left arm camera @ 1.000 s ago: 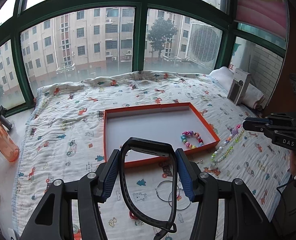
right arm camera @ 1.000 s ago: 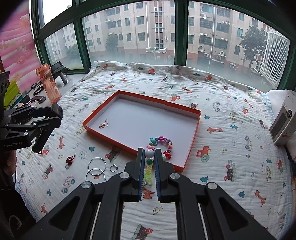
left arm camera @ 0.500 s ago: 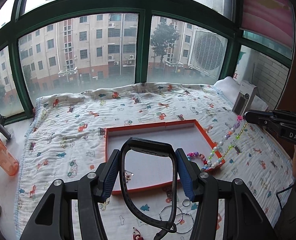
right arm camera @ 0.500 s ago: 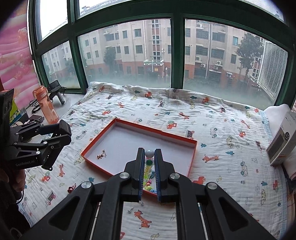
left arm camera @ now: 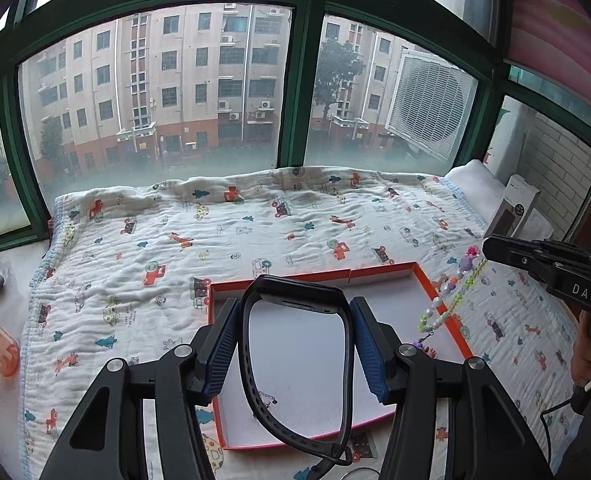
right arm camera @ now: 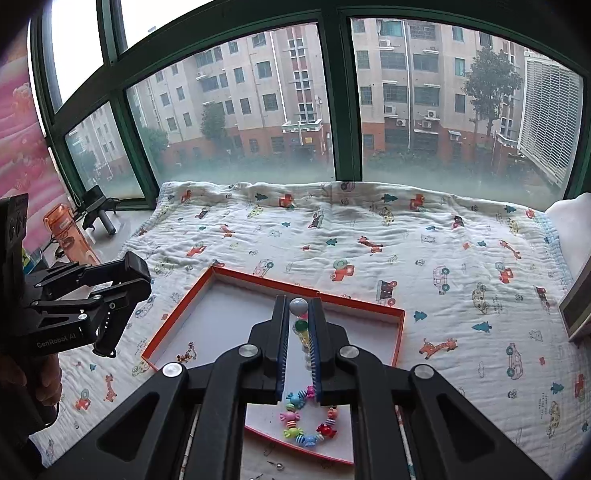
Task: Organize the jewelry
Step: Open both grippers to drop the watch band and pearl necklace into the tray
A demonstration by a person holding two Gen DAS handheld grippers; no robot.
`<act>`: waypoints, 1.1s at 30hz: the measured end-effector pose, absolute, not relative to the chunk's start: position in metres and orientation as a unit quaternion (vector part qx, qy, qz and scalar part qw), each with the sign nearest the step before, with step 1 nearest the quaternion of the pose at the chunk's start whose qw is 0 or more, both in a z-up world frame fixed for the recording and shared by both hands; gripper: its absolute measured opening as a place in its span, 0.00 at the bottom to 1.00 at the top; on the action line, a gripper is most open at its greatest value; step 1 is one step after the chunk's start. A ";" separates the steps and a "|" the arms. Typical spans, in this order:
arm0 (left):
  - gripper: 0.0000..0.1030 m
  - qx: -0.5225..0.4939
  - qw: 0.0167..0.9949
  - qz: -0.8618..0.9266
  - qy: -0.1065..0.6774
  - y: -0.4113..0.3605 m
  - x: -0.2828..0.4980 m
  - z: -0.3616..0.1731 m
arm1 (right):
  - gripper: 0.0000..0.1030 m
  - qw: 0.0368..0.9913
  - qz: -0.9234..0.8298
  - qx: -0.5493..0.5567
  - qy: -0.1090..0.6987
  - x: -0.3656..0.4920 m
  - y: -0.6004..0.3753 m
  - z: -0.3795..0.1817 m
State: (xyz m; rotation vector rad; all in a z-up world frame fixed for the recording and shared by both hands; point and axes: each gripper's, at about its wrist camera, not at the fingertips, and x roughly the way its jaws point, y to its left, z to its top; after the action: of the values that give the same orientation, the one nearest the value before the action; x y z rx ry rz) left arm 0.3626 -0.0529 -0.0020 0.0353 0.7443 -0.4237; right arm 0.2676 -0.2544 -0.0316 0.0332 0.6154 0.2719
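Bed blanket [left arm camera: 255,236]: crinkled, matt printed cloth. Tray [left arm camera: 431,280]: matt card, orange rim, white floor. Watch strap [left arm camera: 251,360]: smooth matt black rubber. Bead strand [left arm camera: 447,300]: glossy plastic. Left gripper [left arm camera: 295,344]: matt black plastic, ribbed blue pads.

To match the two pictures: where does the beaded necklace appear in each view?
Left wrist view: beaded necklace hangs at right, from the right gripper, over the orange tray's right rim.
Right wrist view: centre, pinched between the right gripper's fingers.
Shared landmark: the orange tray.
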 end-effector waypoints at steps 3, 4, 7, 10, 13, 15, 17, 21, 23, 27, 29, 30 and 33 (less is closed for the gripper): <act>0.57 0.014 0.904 -0.205 0.374 -0.055 0.381 -0.015 | 0.11 0.940 0.127 0.026 0.315 0.278 -0.257 -0.043; 0.57 0.011 0.902 -0.206 0.379 -0.055 0.387 -0.020 | 0.11 0.939 0.123 0.025 0.319 0.281 -0.258 -0.048; 0.57 0.005 0.896 -0.200 0.397 -0.055 0.403 -0.039 | 0.11 0.934 0.107 0.016 0.340 0.289 -0.258 -0.065; 0.57 0.006 0.888 -0.194 0.417 -0.055 0.415 -0.060 | 0.11 0.929 0.102 0.010 0.356 0.290 -0.258 -0.081; 0.57 0.013 0.880 -0.191 0.434 -0.058 0.425 -0.080 | 0.11 0.925 0.101 0.003 0.366 0.290 -0.255 -0.093; 0.57 0.019 0.876 -0.190 0.443 -0.061 0.429 -0.092 | 0.12 0.923 0.101 -0.001 0.371 0.290 -0.253 -0.099; 0.57 0.024 0.871 -0.189 0.453 -0.065 0.433 -0.104 | 0.12 0.922 0.102 -0.005 0.375 0.288 -0.251 -0.103; 0.57 0.032 0.865 -0.185 0.465 -0.070 0.439 -0.122 | 0.12 0.919 0.103 -0.008 0.381 0.291 -0.248 -0.111; 0.57 0.039 0.862 -0.184 0.471 -0.074 0.442 -0.130 | 0.12 0.917 0.102 -0.004 0.385 0.293 -0.249 -0.115; 0.59 0.052 0.861 -0.178 0.474 -0.079 0.444 -0.137 | 0.12 0.915 0.101 0.005 0.391 0.296 -0.252 -0.120; 0.60 0.049 0.859 -0.177 0.477 -0.079 0.446 -0.140 | 0.12 0.915 0.101 0.007 0.390 0.295 -0.253 -0.120; 0.60 0.048 0.859 -0.176 0.478 -0.078 0.447 -0.141 | 0.12 0.915 0.101 0.010 0.391 0.295 -0.253 -0.120; 0.61 0.044 0.858 -0.173 0.482 -0.077 0.450 -0.143 | 0.12 0.914 0.103 0.016 0.393 0.295 -0.254 -0.120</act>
State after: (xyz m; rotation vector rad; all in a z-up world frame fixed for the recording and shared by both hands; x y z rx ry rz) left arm 0.4499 -0.0768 -0.1434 0.0932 1.0113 -0.3631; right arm 0.2945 -0.2543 -0.1201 0.0319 0.8092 0.2112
